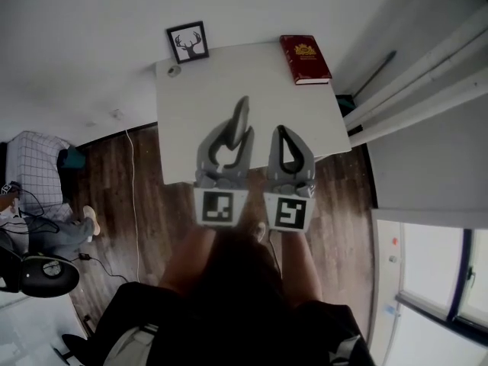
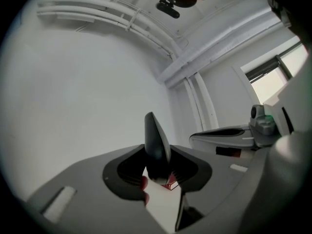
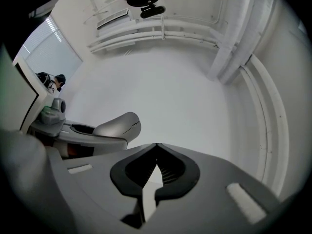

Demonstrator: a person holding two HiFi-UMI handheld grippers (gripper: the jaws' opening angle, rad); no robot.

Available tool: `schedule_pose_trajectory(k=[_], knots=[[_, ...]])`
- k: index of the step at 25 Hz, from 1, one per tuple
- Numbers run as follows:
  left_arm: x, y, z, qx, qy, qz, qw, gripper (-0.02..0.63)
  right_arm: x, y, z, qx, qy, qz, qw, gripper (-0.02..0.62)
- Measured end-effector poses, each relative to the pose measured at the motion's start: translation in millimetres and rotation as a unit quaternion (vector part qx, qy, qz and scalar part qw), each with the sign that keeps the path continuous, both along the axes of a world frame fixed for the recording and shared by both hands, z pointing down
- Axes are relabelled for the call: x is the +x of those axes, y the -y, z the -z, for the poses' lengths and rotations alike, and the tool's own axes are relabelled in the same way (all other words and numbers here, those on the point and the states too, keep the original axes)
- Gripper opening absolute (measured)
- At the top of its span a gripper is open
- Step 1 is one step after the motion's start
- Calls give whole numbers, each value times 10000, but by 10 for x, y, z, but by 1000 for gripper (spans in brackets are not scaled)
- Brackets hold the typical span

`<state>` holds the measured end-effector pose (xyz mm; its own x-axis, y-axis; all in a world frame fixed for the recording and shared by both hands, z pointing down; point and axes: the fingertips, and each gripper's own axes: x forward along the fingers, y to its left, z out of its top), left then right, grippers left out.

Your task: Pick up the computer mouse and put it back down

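Two hand-held grippers hover side by side above a white table (image 1: 183,113). The left gripper (image 1: 235,137) is clamped on the grey computer mouse (image 1: 242,111), which stands on edge between its jaws, held up off the tabletop. The right gripper (image 1: 281,131) is pinched closed with nothing in it. Each carries a cube (image 1: 220,207) bearing a black-and-white square marker. At the table's far edge are a red book (image 1: 305,59) with a gold emblem, its lettering too small to read, and a framed deer picture (image 1: 187,42).
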<state>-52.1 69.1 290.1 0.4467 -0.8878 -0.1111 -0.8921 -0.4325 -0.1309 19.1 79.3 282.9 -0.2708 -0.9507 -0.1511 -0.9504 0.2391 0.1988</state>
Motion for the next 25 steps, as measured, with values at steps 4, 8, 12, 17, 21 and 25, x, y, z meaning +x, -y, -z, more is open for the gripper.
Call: schedule_pose_trajectory(k=[4,8,12,17,21,25], knots=[[106,-76,10,8,96,20,10000,140,104,-85,20,9,-84,-4,10000,14],[174,-126,14,85,-11,20,10000,140,153,-138,22,57,-101,19,9999,14],[214,-149,18,36,-73,36,10000,140,206,-163,36,78,-67,6,9999,14],[244,-170,18,119,122,57,9998,140,221,-184,38,76,-67,16,9999,14],[258,-164,11,97,131,54,9999,138,236,-171,26,64,-86,11,9999,14],[250,-142,-5,42,92,58,9999,138,242,-148,16,54,-64,11,10000,14]])
